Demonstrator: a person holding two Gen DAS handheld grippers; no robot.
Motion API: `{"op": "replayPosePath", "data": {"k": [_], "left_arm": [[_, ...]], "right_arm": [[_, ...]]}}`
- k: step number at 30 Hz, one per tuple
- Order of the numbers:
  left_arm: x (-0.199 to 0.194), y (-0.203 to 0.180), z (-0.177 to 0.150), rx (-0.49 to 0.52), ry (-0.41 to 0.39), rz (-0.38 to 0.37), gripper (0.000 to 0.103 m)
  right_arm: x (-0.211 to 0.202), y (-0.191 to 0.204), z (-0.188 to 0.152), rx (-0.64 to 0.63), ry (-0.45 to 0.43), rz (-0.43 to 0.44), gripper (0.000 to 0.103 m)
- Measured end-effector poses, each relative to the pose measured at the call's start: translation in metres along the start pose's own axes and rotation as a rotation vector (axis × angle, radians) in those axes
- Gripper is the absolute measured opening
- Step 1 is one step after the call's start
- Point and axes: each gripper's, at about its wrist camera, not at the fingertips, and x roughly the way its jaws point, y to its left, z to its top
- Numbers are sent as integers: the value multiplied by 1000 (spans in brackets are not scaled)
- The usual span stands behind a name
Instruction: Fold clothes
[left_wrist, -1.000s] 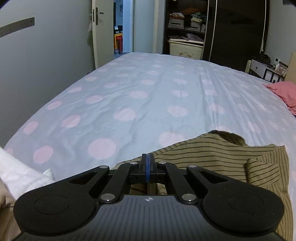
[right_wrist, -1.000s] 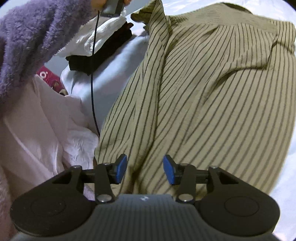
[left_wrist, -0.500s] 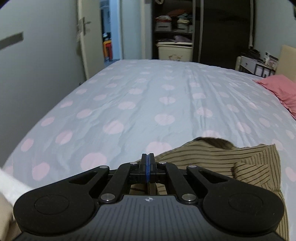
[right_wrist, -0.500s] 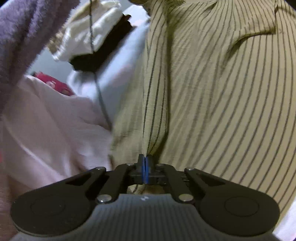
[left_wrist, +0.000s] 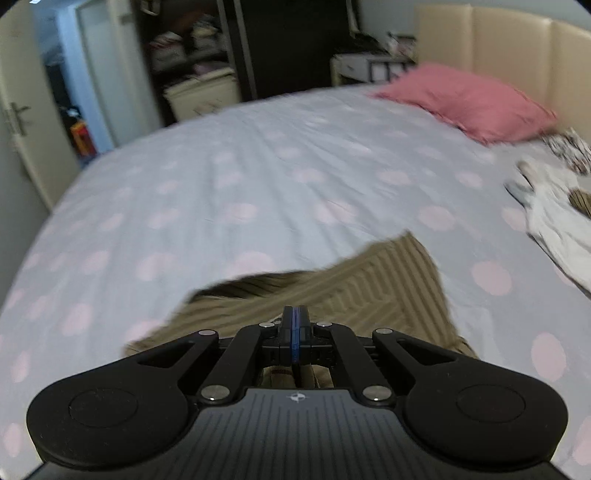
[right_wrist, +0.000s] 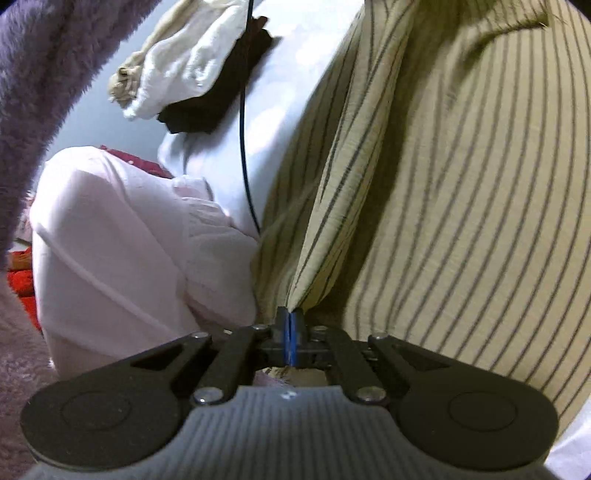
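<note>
The left tongs (left_wrist: 294, 325) are closed on an edge of the striped olive shirt (left_wrist: 384, 273), which lies on the dotted bed sheet (left_wrist: 258, 177). The right tongs (right_wrist: 290, 332) also pinch a fold of this shirt (right_wrist: 461, 206), beside a pale pink garment (right_wrist: 122, 240).

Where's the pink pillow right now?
In the left wrist view, the pink pillow lies upper right on the bed, against the beige headboard.

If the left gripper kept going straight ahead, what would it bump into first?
Probably the striped shirt that the left gripper is already pinching. Beyond it lies only the dotted bed sheet, though depth is hard to judge.
</note>
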Motion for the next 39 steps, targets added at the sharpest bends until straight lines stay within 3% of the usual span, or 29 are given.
{"op": "replayPosePath", "data": {"k": [4,7,11,12,17,25,30,33,36,37,38,39], "left_arm": [[30,-19,-1,17,54,-58,0],[42,-20,-3,-4,100,-145,3],[33,-17,-3,-36,76,-218,38],[28,-16,-3,-31,68,-232,40],[-3,-12,-10,2,54,-265,40],[-54,25,-52,8,59,-222,40],[-52,19,-77,78,101,-226,45],[-35,7,-87,101,136,-219,46],[-16,-6,-92,110,179,-217,45],[-12,-7,-95,108,201,-213,39],[-5,-9,-96,110,236,-215,21],[-2,-10,-97,115,257,-214,13]], "right_arm": [[0,-8,-1,19,10,-16,2],[3,-12,-1,33,21,-33,2],[2,-24,-6,52,43,-64,2],[3,-26,-7,57,49,-69,2],[3,-34,-12,80,63,-73,2],[0,-23,-10,42,41,-112,8],[2,-17,-8,22,34,-124,9],[4,-13,-6,10,29,-132,17],[7,-10,-6,-1,28,-139,18],[9,-10,-6,-5,30,-142,18],[11,-10,-6,-5,30,-148,18],[14,-10,-6,-6,31,-160,18]]}}
